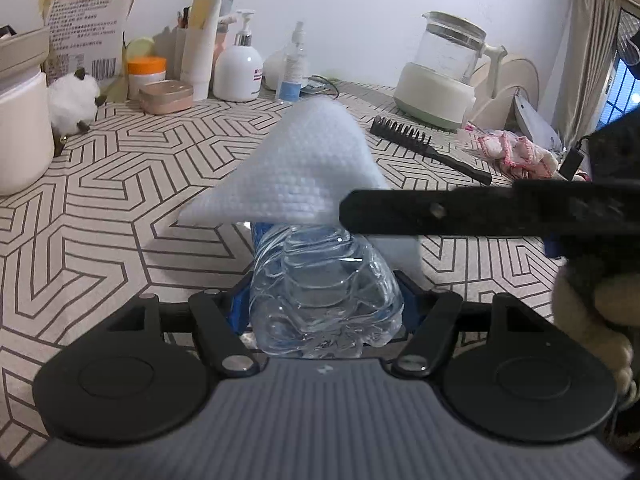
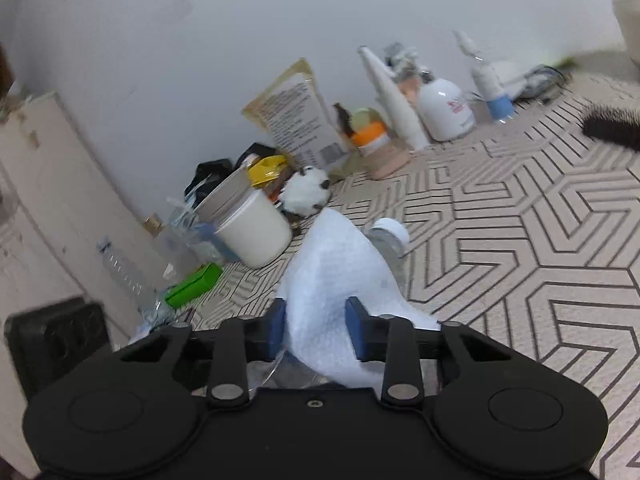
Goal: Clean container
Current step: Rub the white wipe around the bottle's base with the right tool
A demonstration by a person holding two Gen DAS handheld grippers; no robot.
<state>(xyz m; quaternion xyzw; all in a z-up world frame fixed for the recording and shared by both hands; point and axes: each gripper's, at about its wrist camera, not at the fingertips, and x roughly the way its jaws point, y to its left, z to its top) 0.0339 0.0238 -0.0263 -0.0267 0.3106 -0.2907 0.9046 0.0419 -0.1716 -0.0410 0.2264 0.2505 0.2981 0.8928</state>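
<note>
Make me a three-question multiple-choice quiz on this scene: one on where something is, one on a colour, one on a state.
1. Where does the black hairbrush lie?
A. on the patterned tablecloth
B. in the glass kettle
C. on the floor

2. What colour is the small jar's lid?
A. green
B. orange
C. purple

3. What does the left gripper hold?
A. nothing
B. a spoon
C. the clear plastic bottle

Answers: 1 A, it rests flat on the cloth. 2 B, the lid is orange. 3 C, the bottle sits clamped between its fingers, while the right gripper pinches the white cloth.
</note>
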